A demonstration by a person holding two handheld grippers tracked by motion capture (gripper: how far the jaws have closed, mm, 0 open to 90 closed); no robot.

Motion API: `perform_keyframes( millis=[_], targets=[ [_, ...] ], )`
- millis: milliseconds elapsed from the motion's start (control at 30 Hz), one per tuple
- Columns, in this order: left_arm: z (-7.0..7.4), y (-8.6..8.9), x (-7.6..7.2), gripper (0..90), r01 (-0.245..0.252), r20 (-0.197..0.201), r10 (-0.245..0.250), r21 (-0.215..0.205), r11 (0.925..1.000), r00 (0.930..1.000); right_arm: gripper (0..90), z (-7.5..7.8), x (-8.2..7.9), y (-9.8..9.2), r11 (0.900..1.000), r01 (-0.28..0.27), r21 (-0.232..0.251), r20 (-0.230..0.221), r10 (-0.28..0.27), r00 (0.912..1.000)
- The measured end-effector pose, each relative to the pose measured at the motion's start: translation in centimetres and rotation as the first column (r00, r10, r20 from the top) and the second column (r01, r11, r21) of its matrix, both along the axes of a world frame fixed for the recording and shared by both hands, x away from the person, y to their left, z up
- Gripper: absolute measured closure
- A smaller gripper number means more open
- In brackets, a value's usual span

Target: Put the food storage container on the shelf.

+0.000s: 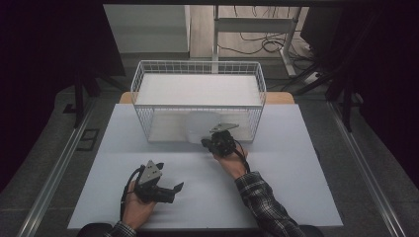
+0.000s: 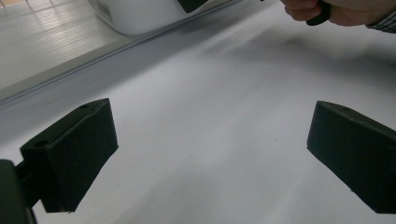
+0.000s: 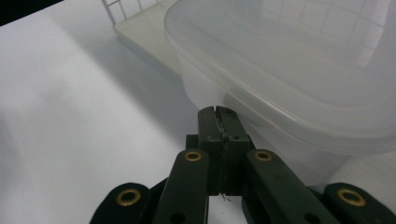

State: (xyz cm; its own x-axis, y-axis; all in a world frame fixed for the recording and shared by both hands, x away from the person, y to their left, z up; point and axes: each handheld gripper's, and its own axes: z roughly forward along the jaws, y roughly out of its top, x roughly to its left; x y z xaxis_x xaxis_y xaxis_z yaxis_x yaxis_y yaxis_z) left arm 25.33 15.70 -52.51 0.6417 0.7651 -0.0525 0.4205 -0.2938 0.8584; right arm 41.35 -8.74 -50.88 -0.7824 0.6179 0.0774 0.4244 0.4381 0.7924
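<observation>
The right hand (image 1: 228,160) reaches forward to the wire basket (image 1: 197,69). Its right gripper (image 3: 218,112) has the 2 jaws pressed together, holding nothing, with the tips just beside the translucent plastic container (image 3: 299,70). The left hand (image 1: 136,205) rests low on the white table (image 1: 296,168); the left gripper (image 2: 210,154) has its jaws wide apart and empty.

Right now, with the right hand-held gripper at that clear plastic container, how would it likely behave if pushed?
The clear plastic container looks thin-walled and empty, so probably light and apt to slide on the smooth white table. Its walls may flex slightly. The right hand-held gripper, jaws together, sits low at its wall, so tipping seems unlikely.
</observation>
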Motion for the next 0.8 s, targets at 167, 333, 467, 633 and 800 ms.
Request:
perform_keyframes(
  millis=[167,333,467,633,800],
  targets=[
    [0.0,0.1,0.0,1.0,-0.007,0.001,0.007,-0.008,0.9999,1.0000,89.0,0.1,0.8,0.3,1.000,0.015,-0.009,-0.002,-0.015,0.9999],
    [0.0,0.3,0.0,1.0,-0.010,0.004,0.010,-0.017,0.9998,0.9999,89.0,0.2,1.4,0.3,0.999,0.033,-0.022,0.008,-0.033,0.9994],
    [0.0,0.4,0.1,1.0,-0.009,0.003,0.009,-0.022,0.9997,1.0000,89.0,0.3,1.8,0.1,0.999,0.049,-0.024,0.012,-0.048,0.9988],
    [0.0,0.4,0.1,1.0,-0.008,0.001,0.008,-0.023,0.9997,1.0000,89.0,0.2,2.3,0.2,0.998,0.056,-0.021,0.013,-0.056,0.9984],
    [0.0,0.3,0.1,1.0,-0.006,0.004,0.006,-0.026,0.9996,1.0000,89.0,0.2,2.8,0.5,0.998,0.064,-0.022,0.005,-0.063,0.9980]
  ],
)
